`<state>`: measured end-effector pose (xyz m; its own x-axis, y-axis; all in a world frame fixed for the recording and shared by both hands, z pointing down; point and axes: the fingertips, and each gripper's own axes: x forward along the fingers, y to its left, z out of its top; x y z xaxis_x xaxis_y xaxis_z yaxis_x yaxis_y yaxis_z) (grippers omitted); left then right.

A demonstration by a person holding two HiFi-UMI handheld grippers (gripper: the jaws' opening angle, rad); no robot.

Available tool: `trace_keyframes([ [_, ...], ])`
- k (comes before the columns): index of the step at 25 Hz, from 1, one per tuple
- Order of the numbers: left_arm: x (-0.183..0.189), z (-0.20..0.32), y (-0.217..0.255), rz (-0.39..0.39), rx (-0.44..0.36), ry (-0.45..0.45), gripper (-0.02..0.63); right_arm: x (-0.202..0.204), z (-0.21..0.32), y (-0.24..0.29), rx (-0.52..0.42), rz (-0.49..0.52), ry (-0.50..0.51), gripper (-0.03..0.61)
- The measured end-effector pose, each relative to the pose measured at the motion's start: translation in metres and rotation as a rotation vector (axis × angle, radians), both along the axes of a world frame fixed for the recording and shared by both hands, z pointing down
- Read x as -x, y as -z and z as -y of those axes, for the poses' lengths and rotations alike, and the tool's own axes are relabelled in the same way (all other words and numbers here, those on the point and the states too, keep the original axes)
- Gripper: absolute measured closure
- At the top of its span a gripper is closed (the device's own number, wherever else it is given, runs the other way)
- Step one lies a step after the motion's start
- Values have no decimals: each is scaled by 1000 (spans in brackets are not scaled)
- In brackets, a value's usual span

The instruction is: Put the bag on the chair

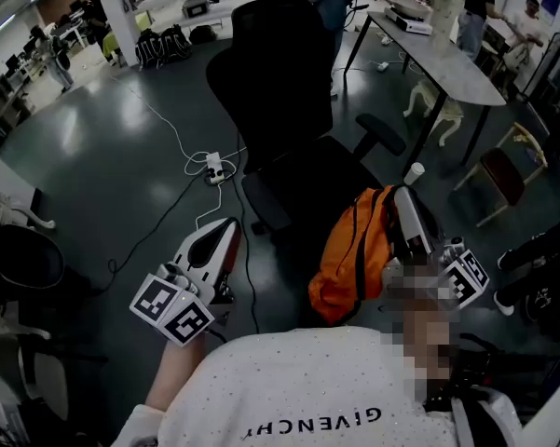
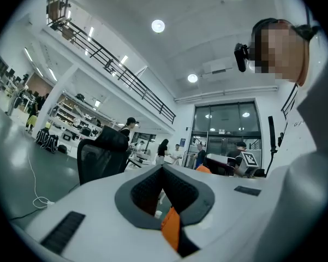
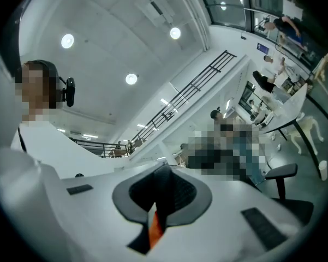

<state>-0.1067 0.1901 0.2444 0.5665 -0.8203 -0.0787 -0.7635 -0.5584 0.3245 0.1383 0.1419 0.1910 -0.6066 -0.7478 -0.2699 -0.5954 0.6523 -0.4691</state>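
Presently the bag (image 1: 349, 259), orange with a black strap (image 1: 361, 250), hangs clear of the chair (image 1: 280, 73). It is suspended at the near right corner of the chair's seat and partly overlaps that corner in the head view. Its lower end sits nearer the person than the seat's front edge. Whether any part of it touches the seat cannot be determined.

Right tongs (image 1: 401, 196): positioned just right of the chair's seat, at the top of the bag. In the right gripper view the right tongs (image 3: 159, 172) are clenched, with a dark strip pinched between the pads, consistent with the bag's strap. The bag hangs from this point.

Left tongs (image 1: 228, 226): held to the near left of the chair, apart from it and well apart from the bag. In the left gripper view the left tongs (image 2: 162, 171) are drawn together at the tips and carry nothing; the chair's backrest shows beyond them to the left.

Surroundings: a white power strip (image 1: 212, 166) with its cable lies on the floor (image 1: 121, 128) just left of the chair. A white cup (image 1: 415, 170) stands on the floor just right of the chair. A long bench (image 1: 438, 49) runs beyond the chair to its right.
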Motion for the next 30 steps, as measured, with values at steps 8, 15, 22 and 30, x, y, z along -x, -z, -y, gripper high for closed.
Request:
trace_keyframes([
  [8, -8, 66, 4, 12, -4, 59, 612, 8, 73, 3, -16, -12, 98, 574],
  [15, -30, 130, 13, -13, -20, 93, 612, 11, 145, 2, -11, -28, 191, 574],
  [22, -36, 177, 7, -6, -10, 170, 612, 14, 205, -4, -12, -36, 267, 574],
  [30, -47, 213, -3, -8, 15, 233, 612, 15, 261, -15, 8, -41, 343, 574],
])
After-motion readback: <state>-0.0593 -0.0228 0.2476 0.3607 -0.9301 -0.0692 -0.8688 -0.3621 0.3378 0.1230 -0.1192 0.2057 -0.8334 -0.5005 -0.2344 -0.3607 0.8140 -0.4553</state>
